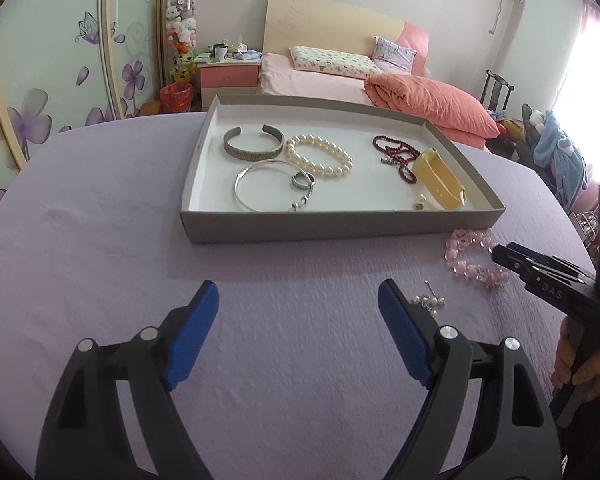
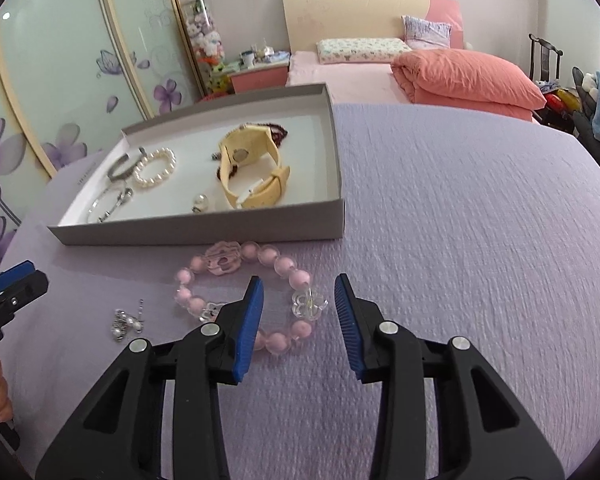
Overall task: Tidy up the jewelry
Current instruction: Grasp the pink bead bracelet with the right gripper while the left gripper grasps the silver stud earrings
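Note:
A pink bead bracelet point(image 2: 284, 266) with clear flower charms lies on the lavender cloth in front of the grey tray point(image 2: 204, 234). My right gripper point(image 2: 299, 278) hangs open just over its right side, a flower charm showing between the blue pads without touching them. From the left wrist view, the same bracelet point(image 1: 472, 260) lies under the right gripper point(image 1: 498, 254). A small pearl earring cluster point(image 1: 430, 302) lies beside my left gripper point(image 1: 298, 284), which stands wide open with nothing in it. The tray point(image 1: 340, 226) holds a silver cuff point(image 1: 252, 146), a pearl bracelet point(image 1: 320, 156), a thin bangle point(image 1: 274, 186), dark red beads point(image 1: 396, 152) and a yellow watch point(image 1: 440, 180).
The round table's lavender cloth point(image 1: 100, 260) spreads left and in front of the tray. A bed with an orange quilt point(image 1: 432, 100) stands behind the table, and a flower-printed wardrobe point(image 1: 40, 60) is at the left. A person's hand point(image 1: 588, 368) holds the right gripper's handle.

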